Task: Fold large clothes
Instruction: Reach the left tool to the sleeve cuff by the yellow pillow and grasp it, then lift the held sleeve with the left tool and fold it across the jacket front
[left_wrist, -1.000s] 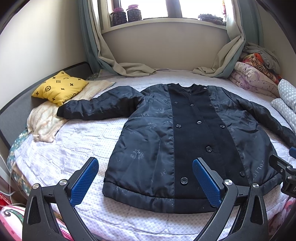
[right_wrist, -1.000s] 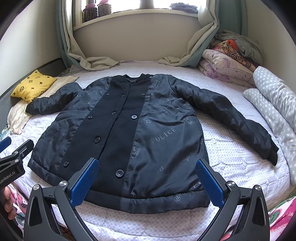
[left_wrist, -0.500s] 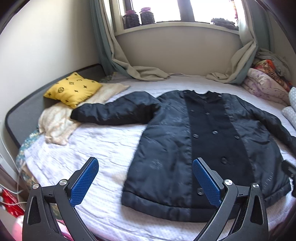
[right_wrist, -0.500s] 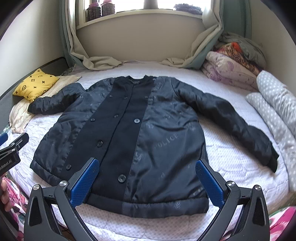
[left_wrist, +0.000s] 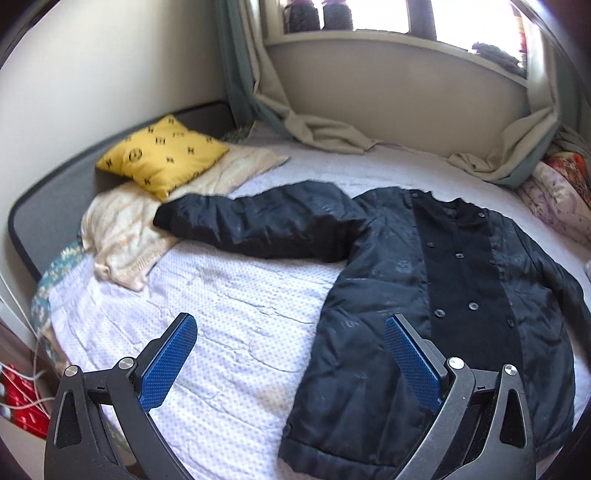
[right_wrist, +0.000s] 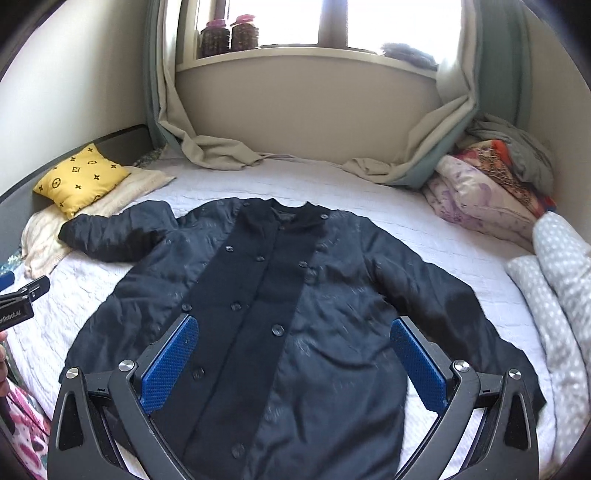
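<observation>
A dark navy padded coat (right_wrist: 295, 306) with a black buttoned front panel lies flat on the bed, face up, collar toward the window, both sleeves spread outward. In the left wrist view the coat (left_wrist: 436, 295) fills the right half, its left sleeve (left_wrist: 258, 225) reaching toward the yellow pillow. My left gripper (left_wrist: 290, 354) hangs open above the bedspread beside the coat's left hem, holding nothing. My right gripper (right_wrist: 293, 358) is open low over the coat's lower front, with nothing between its fingers. The left gripper's tip (right_wrist: 22, 299) shows at the left edge of the right wrist view.
A yellow pillow (left_wrist: 162, 155) and cream blanket (left_wrist: 125, 236) lie at the bed's left. Folded quilts (right_wrist: 491, 192) and a grey dotted pillow (right_wrist: 561, 280) crowd the right side. Curtains (right_wrist: 214, 147) drape onto the bed under the window sill, where jars (right_wrist: 229, 37) stand.
The left gripper has swung left, so the coat now sits right of its view. The right gripper has moved forward and lower over the coat. Both stay open.
</observation>
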